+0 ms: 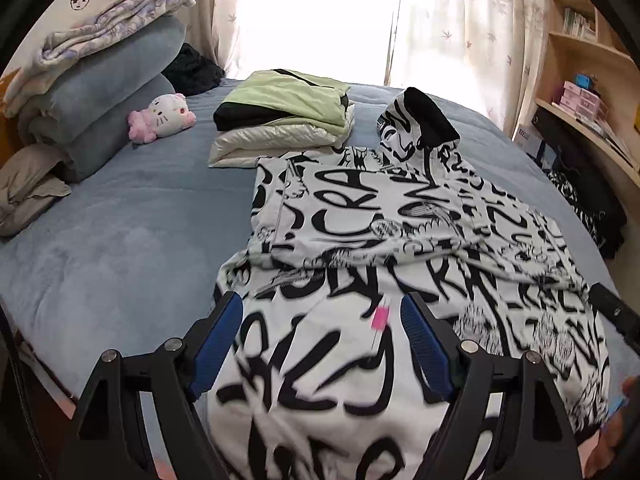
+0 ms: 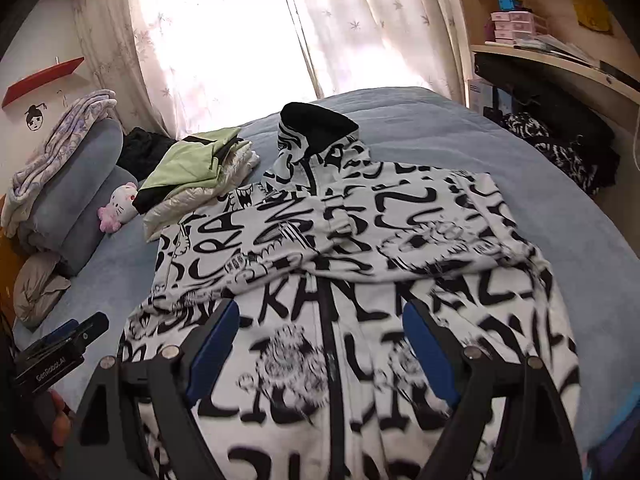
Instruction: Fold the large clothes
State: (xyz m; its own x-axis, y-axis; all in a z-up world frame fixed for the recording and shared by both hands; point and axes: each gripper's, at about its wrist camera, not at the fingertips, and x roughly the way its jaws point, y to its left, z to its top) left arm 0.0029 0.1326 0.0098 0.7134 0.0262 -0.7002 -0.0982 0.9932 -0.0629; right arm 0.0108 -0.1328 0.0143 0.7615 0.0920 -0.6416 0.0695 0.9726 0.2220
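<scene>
Lying across the centre and lower part of both views was a large white hoodie (image 1: 400,240) covered in black graffiti lettering, spread on a blue-grey bed (image 1: 120,240). Its sleeves were folded across the chest, and its black-lined hood (image 1: 420,120) stood up at the far end, toward the bright curtained window (image 1: 320,12) at the top of the frame.

In the left wrist view, the left gripper (image 1: 322,336) sat at the bottom centre with its blue-padded jaws wide apart and nothing between the pads; the hoodie's lower part lay beneath it (a small pink tag (image 1: 380,317) showed on the cloth there). At the right edge of this view a dark part of the other tool was visible.

In the right wrist view, the right gripper (image 2: 320,340) was likewise spread open and empty at the bottom centre, above the hoodie's dark zip line (image 2: 332,340).

Beside the hoodie, in the upper middle, sat a stack of folded clothes (image 1: 280,120), pale green and black on top of silvery white. At the upper left were rolled blue bedding (image 1: 112,92) and a pink and white plush cat (image 1: 164,116). Wooden shelves (image 1: 580,40) filled the upper right.
</scene>
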